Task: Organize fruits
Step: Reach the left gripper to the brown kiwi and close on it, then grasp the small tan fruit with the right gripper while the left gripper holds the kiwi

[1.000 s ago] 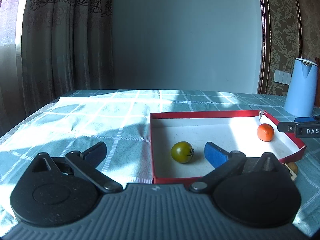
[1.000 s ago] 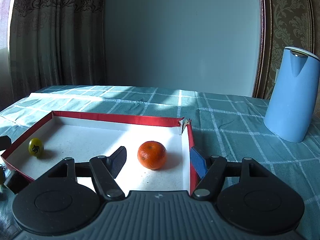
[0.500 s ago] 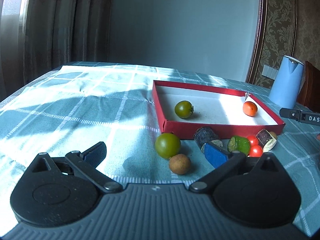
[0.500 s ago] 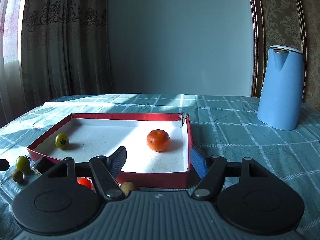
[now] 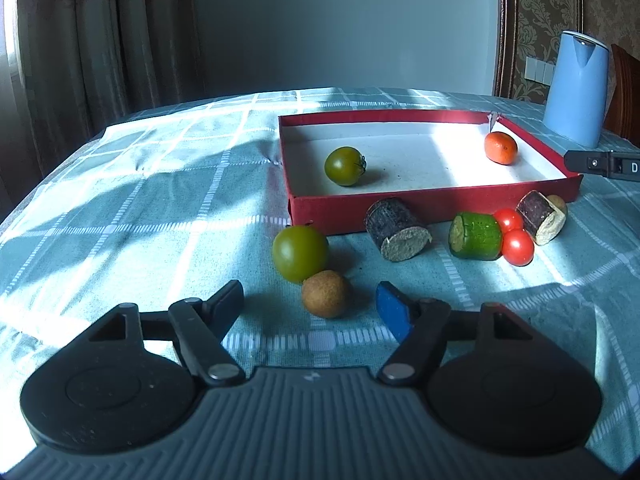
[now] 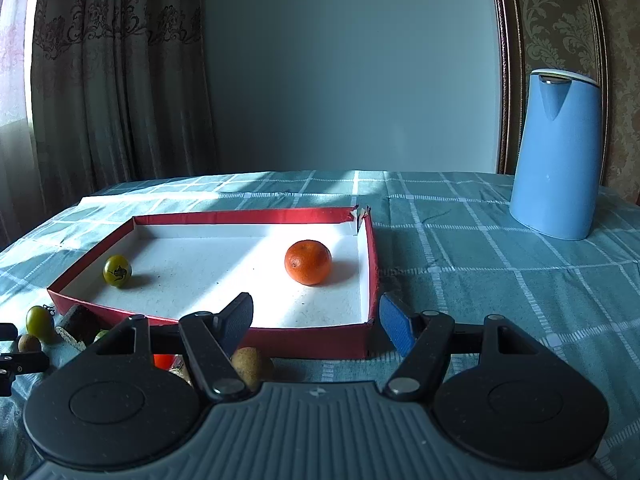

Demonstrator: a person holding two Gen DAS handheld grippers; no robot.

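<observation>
Both grippers are gaping wide, holding nothing. Left gripper (image 5: 310, 300) is hovering with a brown fruit (image 5: 327, 293) lying between its fingers on the tablecloth (image 5: 120, 208), touching a green tomato (image 5: 300, 253). Right gripper (image 6: 316, 316) is facing the red tray (image 6: 304, 342) containing an orange (image 6: 308, 261).

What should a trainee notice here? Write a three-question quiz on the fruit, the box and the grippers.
1. True or false: the orange fruit lies inside the red box.
2. Which piece lies between the fingers of the left gripper?
A. red tomato
B. small brown fruit
C. green cylinder
3. Fill in: the number of green tomatoes inside the box is ___.

Key
1. True.
2. B: the small brown fruit sits between the open jaws, beside the green tomato outside the box.
3. One, the green tomato in the box.
</observation>
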